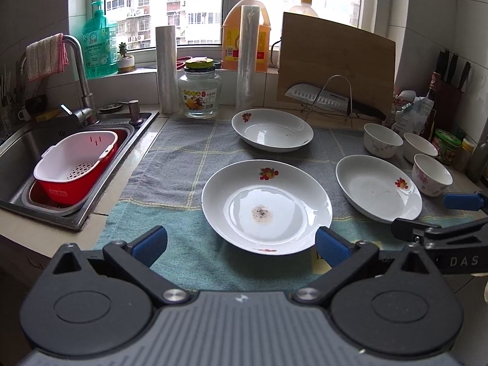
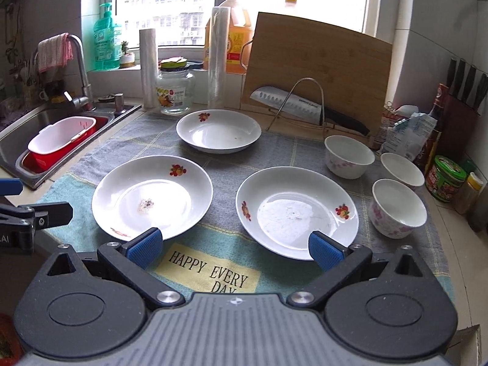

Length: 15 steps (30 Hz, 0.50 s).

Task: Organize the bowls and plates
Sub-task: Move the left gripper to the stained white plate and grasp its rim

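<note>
Our left tool (image 1: 241,245) hangs with its blue pads spread wide and empty, just short of the near rim of the stained plate (image 1: 267,206), which lies flat and mouth-up on the checked cloth (image 1: 170,164) over the tabletop. Our right tool (image 2: 235,250) is likewise parted and holds nothing; its right pad overlaps the near rim of the second plate (image 2: 297,212), though we cannot tell whether it touches. Being round, the plates have no long axis; the fruit print on the stained plate sits on the rim far from the left tool. A third plate (image 2: 219,131) lies farther ahead, near the glass jar (image 1: 199,93) and two upright film rolls (image 1: 247,58). To the right of the right tool three small bowls (image 2: 396,209) stand upright and empty, close together in a loose row. The plates hold only a brownish stain and faint smears. Ahead, a cleaver (image 2: 292,103) rests in a wire rack against a leaning cutting board (image 2: 317,70). Far left of the left tool, the sink (image 1: 18,149) holds a white colander nested in a red basin (image 1: 76,167).
</note>
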Motion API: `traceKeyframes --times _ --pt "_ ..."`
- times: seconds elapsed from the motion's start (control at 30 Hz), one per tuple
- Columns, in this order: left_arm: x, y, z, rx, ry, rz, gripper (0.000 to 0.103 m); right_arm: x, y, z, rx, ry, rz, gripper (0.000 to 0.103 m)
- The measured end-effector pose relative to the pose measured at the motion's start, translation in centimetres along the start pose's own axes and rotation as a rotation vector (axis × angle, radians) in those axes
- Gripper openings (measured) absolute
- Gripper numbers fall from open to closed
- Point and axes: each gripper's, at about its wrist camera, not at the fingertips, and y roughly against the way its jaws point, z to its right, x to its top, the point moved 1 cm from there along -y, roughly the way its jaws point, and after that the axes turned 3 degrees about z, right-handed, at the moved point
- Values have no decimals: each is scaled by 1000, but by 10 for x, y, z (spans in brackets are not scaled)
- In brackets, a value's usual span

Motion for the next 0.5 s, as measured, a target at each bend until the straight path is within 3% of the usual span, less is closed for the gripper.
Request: traceKeyframes --times 0.27,0.5 --pt "-8 -15 -15 2 30 -49 102 -22 -58 -23 140 69 -118 103" --pt "-7 -31 -26 50 63 -96 102 -25 -93 -37 225 116 -147 103"
